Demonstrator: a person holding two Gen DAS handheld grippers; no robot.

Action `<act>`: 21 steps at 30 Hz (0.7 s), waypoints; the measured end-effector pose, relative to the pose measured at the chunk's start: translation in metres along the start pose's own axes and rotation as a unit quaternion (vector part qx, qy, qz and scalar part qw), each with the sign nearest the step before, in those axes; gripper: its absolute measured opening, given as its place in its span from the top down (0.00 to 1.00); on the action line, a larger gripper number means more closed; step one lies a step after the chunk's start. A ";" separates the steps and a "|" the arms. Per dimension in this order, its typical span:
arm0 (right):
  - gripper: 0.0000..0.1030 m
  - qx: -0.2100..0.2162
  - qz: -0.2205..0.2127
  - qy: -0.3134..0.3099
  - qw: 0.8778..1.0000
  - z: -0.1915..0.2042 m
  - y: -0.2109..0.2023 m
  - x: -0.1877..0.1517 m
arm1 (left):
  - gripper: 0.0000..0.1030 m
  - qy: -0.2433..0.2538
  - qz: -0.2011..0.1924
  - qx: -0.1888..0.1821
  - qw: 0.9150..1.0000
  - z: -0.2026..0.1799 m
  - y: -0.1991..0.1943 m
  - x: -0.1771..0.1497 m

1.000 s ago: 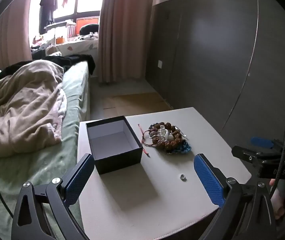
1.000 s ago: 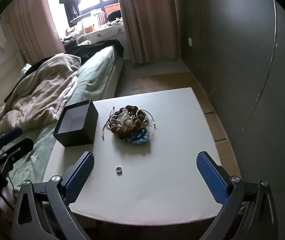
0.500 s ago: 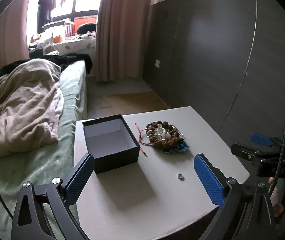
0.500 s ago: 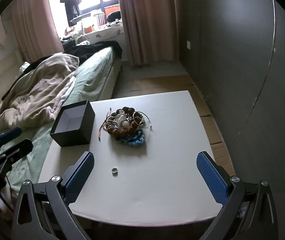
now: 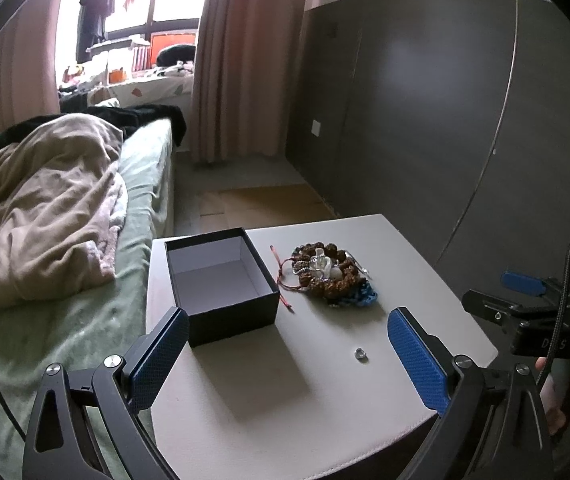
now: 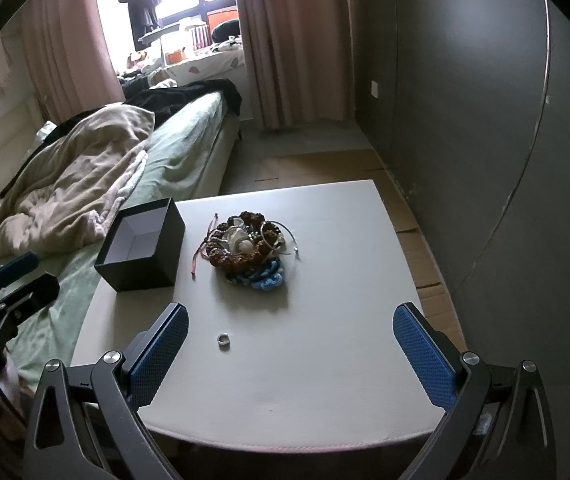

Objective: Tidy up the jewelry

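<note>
A heap of jewelry (image 5: 331, 276) (image 6: 247, 246) lies on the white table (image 5: 285, 400) (image 6: 325, 360): brown bead bracelets, a blue chain, a red cord and silver bangles. An open, empty black box (image 5: 221, 284) (image 6: 141, 248) stands left of the heap. A small silver ring (image 5: 360, 354) (image 6: 223, 339) lies alone nearer the front edge. My left gripper (image 5: 285, 356) is open and empty above the table's front left. My right gripper (image 6: 291, 356) is open and empty above the front edge. Each gripper shows in the other's view, the right one (image 5: 525, 308) and the left one (image 6: 9, 284).
A bed (image 5: 85, 280) with a green sheet and a crumpled beige blanket (image 5: 41, 208) (image 6: 73, 184) touches the table's left side. A dark grey wall (image 5: 445, 120) runs along the right. Curtains and a bright window are at the back.
Both views have shifted slightly: the box, heap and ring sit a little further left in each frame. Both grippers stay open and empty.
</note>
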State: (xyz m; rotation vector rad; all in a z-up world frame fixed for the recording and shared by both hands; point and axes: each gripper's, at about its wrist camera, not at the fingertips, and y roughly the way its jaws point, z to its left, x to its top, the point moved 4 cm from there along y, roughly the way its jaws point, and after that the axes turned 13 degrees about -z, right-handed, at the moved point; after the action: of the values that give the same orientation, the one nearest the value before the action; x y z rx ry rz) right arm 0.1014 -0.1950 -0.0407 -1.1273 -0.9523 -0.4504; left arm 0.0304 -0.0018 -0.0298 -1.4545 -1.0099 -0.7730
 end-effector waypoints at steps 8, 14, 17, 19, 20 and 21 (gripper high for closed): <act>0.00 -0.001 -0.002 0.002 1.000 -0.004 0.002 0.000 | 0.03 0.005 -0.010 0.002 1.000 -0.004 -0.002 0.003; 0.00 -0.004 -0.003 0.004 1.000 -0.008 0.002 0.000 | 0.03 0.006 -0.009 0.002 1.000 -0.006 -0.002 0.003; 0.00 -0.006 -0.002 0.005 1.000 -0.007 0.002 0.001 | 0.03 0.006 -0.008 0.001 1.000 -0.006 -0.001 0.004; 0.00 -0.007 -0.002 0.004 1.000 -0.006 0.001 0.001 | 0.03 0.006 -0.008 0.002 1.000 -0.006 -0.002 0.003; 0.00 -0.007 -0.002 0.005 1.000 -0.007 0.001 0.001 | 0.03 0.006 -0.008 0.001 1.000 -0.007 -0.002 0.003; 0.00 -0.006 -0.003 0.005 1.000 -0.008 0.001 0.001 | 0.03 0.007 -0.008 0.001 1.000 -0.007 -0.001 0.003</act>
State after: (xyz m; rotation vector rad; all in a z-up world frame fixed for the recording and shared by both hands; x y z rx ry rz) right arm 0.1059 -0.2013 -0.0413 -1.1325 -0.9465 -0.4669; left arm 0.0310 -0.0083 -0.0252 -1.4396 -1.0130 -0.7928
